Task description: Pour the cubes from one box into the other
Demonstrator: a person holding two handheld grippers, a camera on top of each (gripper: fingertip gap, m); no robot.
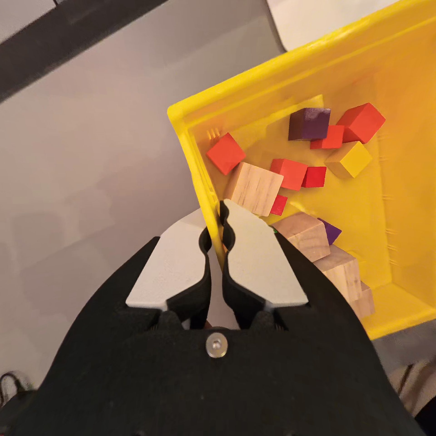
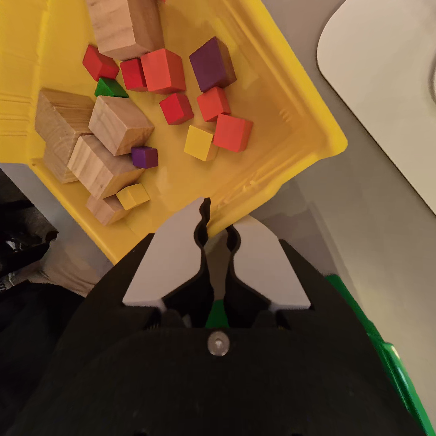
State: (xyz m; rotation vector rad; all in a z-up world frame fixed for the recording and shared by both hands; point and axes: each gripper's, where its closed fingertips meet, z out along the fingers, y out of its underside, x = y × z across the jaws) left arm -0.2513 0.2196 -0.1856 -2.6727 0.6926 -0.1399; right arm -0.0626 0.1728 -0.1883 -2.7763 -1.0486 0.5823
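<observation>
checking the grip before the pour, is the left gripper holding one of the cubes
No, the left gripper is shut on the side wall of the yellow box, while the cubes lie loose inside it.

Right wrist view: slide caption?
Right claw clamps the yellow box wall; wooden and colored cubes inside, green box below.

place: unclear, indoors | cues: white table [image 2: 377, 94]; grey floor [image 1: 94, 153]

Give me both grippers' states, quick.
Left gripper: closed on the yellow box wall.
Right gripper: closed on the yellow box's rim.
</observation>
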